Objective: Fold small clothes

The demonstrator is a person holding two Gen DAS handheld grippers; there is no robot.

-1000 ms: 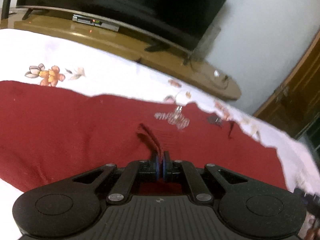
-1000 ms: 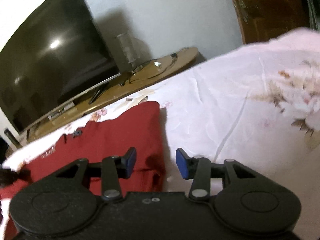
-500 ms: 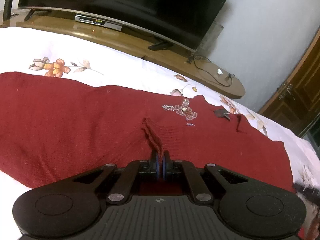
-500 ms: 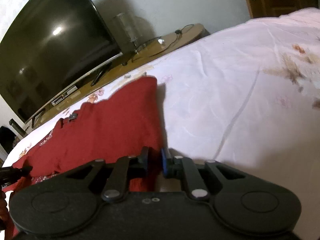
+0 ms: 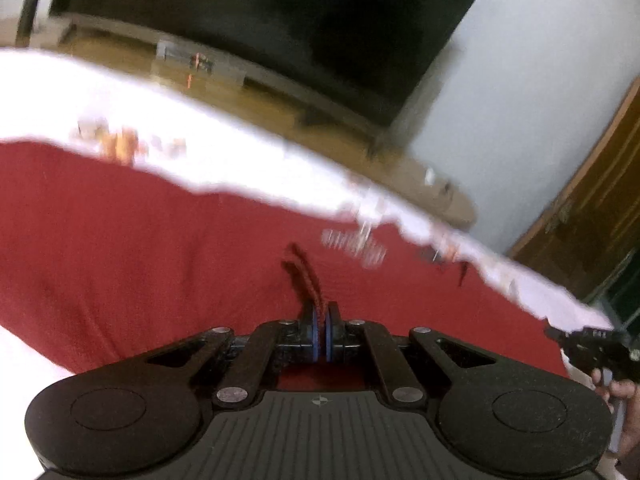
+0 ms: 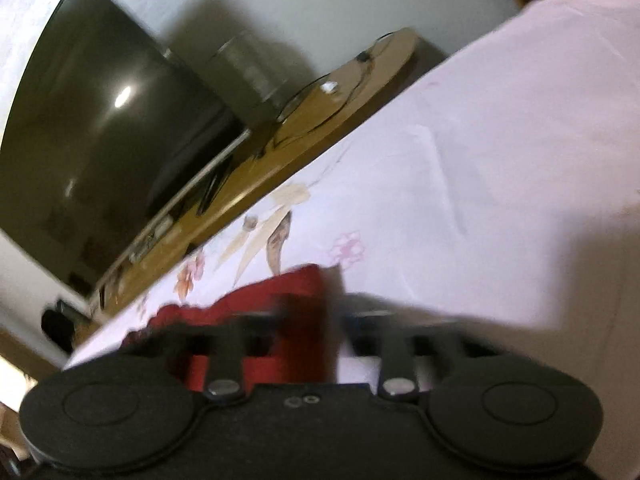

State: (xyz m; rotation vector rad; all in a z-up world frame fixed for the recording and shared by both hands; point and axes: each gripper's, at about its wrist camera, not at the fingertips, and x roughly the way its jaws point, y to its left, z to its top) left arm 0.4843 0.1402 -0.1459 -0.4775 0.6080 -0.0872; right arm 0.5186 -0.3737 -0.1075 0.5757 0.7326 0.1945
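Note:
A red knit garment point(image 5: 160, 240) with a beaded motif point(image 5: 356, 244) lies spread on a white floral bedsheet point(image 5: 80, 96). My left gripper point(image 5: 322, 332) is shut on a pinched-up ridge of its fabric point(image 5: 304, 280). In the blurred right wrist view, my right gripper point(image 6: 320, 320) sits at the garment's right edge point(image 6: 288, 288); its jaws are closing, and red cloth shows between them. The right gripper point(image 5: 588, 344) and the hand holding it point(image 5: 624, 390) also appear at the left wrist view's right edge.
Past the bed's far edge a large dark television point(image 5: 280, 12) stands on a low wooden stand point(image 5: 260, 92), with a set-top box point(image 5: 196, 60) and cables on it. A wooden door point(image 5: 592, 200) is at the right. Bare sheet point(image 6: 480, 200) spreads to the garment's right.
My right gripper went from open beside the garment's right edge to closed over it, and its view tilted and dropped. The left gripper kept its pinch; its view only blurred.

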